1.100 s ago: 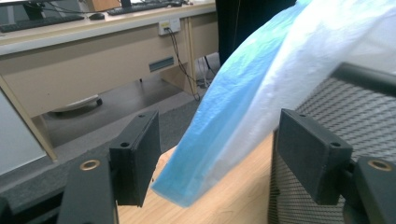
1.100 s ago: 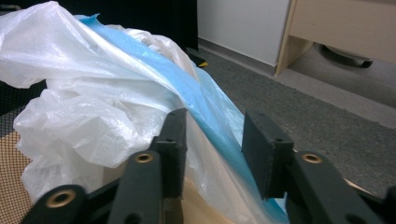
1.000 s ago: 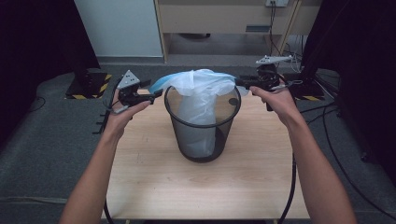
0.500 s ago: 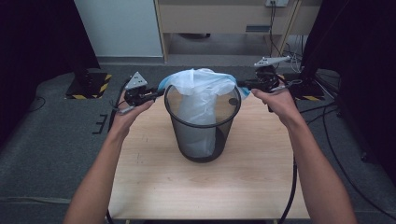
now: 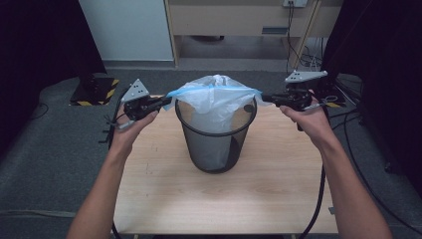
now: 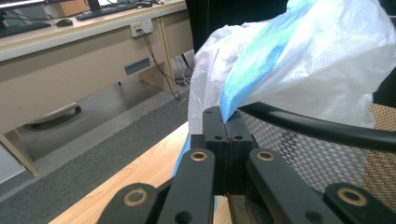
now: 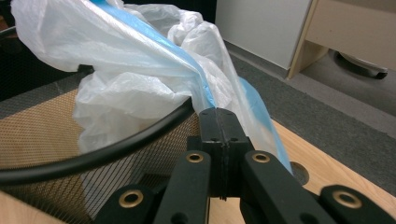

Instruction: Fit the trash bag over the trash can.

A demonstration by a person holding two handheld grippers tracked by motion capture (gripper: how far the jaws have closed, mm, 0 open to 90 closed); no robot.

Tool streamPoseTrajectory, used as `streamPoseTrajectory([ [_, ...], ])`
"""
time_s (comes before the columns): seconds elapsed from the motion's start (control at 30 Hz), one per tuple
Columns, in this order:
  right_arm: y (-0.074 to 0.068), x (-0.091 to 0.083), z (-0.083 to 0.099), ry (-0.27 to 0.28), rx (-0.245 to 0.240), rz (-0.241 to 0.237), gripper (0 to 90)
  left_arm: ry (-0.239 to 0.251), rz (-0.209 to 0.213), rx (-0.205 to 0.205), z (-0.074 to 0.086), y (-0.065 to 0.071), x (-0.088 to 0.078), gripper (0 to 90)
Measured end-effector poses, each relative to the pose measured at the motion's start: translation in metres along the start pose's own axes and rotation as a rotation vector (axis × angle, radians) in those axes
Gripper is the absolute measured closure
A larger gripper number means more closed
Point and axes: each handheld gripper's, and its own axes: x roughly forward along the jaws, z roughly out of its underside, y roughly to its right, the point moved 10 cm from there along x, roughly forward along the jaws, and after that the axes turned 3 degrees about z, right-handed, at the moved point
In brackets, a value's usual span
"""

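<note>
1. A black wire-mesh bin (image 5: pixel 215 137) stands upright near the middle of a pale wooden worktop (image 5: pixel 268 199), seen from above.
2. A thin white plastic bag (image 5: pixel 215 99) with a blue drawstring band (image 5: pixel 199 90) lines the bin; its top bunches up above the rim.
3. A person's forearms come in from the bottom edge, each hand holding a black claw tool.
4. The left claw (image 5: pixel 166 101) sits just beside the bin's left rim. Its jaws have just been closing and are now pressed together on the blue band at the bag's edge.
5. In the left gripper view, the blue band (image 6: pixel 247 79) runs down into the seam between the two closed jaws, with the bag (image 6: pixel 327 60) draped over the black rim (image 6: pixel 317 128).
6. The right claw (image 5: pixel 266 97) sits just beside the bin's right rim, jaws likewise just closed and pinching the band.
7. In the right gripper view, the blue band (image 7: pixel 187 60) and white film (image 7: pixel 116 60) feed into the closed jaws above the bin's rim (image 7: pixel 93 156).
8. Between the two claws the blue band stretches taut across the top of the bin.
9. Grey carpet (image 5: pixel 50 164) surrounds the worktop; a wooden desk (image 5: pixel 239 17) stands behind.
</note>
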Motion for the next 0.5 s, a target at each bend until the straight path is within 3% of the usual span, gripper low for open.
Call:
streamPoseTrajectory([
  [0.3,-0.012,-0.012,0.011,0.017,-0.014,-0.033,90.0,-0.018,0.012,0.014,0.016,0.012,-0.004,90.0],
  [0.5,-0.020,-0.018,0.019,0.019,-0.029,-0.063,90.0,0.003,0.007,0.008,0.021,0.015,-0.007,89.9],
])
